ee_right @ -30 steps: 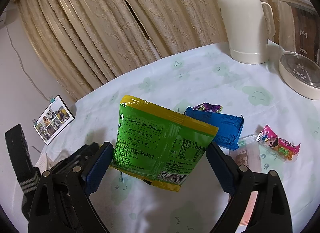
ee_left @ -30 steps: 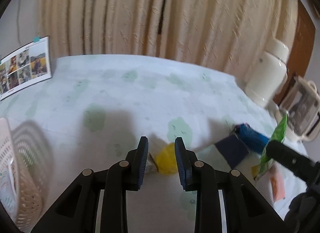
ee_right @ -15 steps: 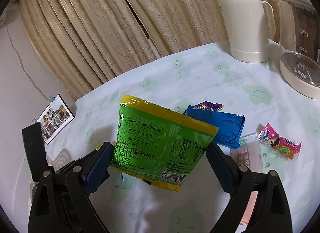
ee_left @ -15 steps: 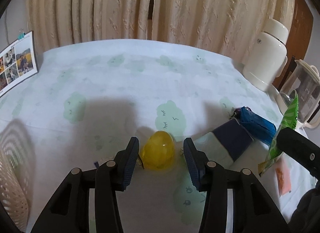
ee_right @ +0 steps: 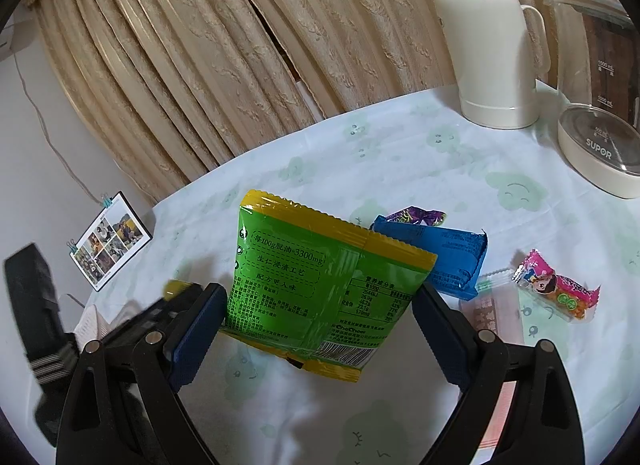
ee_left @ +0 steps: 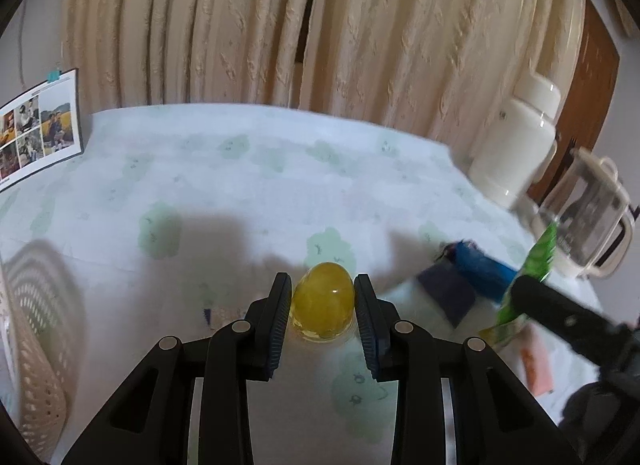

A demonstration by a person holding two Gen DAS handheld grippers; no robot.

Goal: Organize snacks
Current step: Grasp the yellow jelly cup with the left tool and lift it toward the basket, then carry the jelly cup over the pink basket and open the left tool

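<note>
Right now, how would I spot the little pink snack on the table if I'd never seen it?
Find the glass kettle at the table's right edge. Nearer than its base lies the pink candy packet, right of the blue packet. It alone is bright pink with a cartoon face.

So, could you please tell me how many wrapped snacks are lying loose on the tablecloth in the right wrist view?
4: the purple candy, the blue packet in front of it, the pale pink packet, and the pink candy farthest right. Others may hide behind the green bag.

My left fingers (ee_left: pixel 280 305) flank the translucent yellow egg-shaped jelly (ee_left: pixel 322 301); my right fingers (ee_right: pixel 200 325) pinch the upright green-and-yellow foil snack packet (ee_right: pixel 316 285).
</note>
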